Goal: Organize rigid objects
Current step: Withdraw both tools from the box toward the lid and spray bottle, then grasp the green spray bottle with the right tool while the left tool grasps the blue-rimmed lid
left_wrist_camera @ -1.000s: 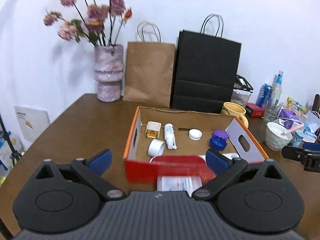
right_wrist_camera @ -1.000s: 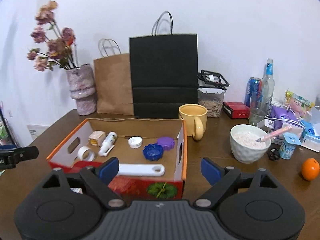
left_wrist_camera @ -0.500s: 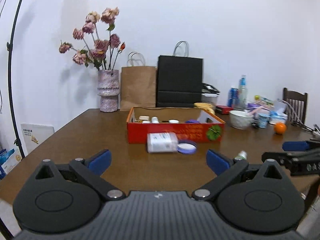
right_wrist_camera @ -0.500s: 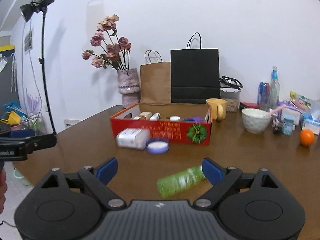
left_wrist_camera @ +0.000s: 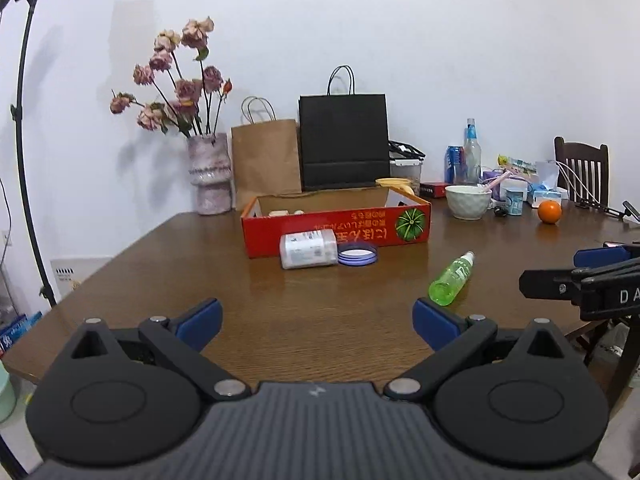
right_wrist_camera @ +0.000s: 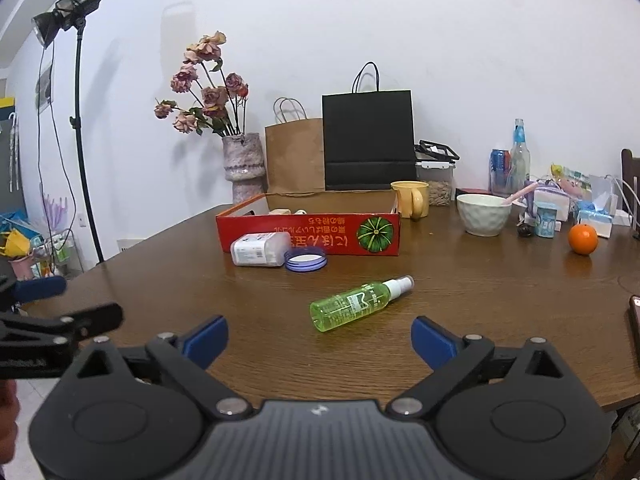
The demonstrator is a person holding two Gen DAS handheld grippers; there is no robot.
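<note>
Both claws hang low over the near edge of the brown wooden bench [left_wrist_camera: 320,320], pointing across it toward the wall. The left claw [left_wrist_camera: 316,318] has its blue-padded fingers spread wide with only bare wood between them. The right claw [right_wrist_camera: 319,334] is wide too and its jaws are opening further at this moment; nothing is gripped, though the green translucent plastic spray bottle with a white nozzle [right_wrist_camera: 358,304] lies on its side on the bench just beyond the gap between its fingers, nozzle pointing away and to the right. Further back, in the middle of the bench, stands the shallow red cardboard box with a green pumpkin printed on its front [right_wrist_camera: 308,232], open at the top, with a few small pale items just peeping above its rim. Touching or almost touching the front wall of that box lies a white rectangular plastic jar on its side [right_wrist_camera: 260,249], and just to its right a round blue-rimmed lid [right_wrist_camera: 306,260] lies flat on the wood. To the right of the box sit a yellow ceramic mug [right_wrist_camera: 412,199], a white ribbed bowl holding a pink spoon [right_wrist_camera: 484,214], and an orange fruit [right_wrist_camera: 583,239], well apart from the claws.
</note>
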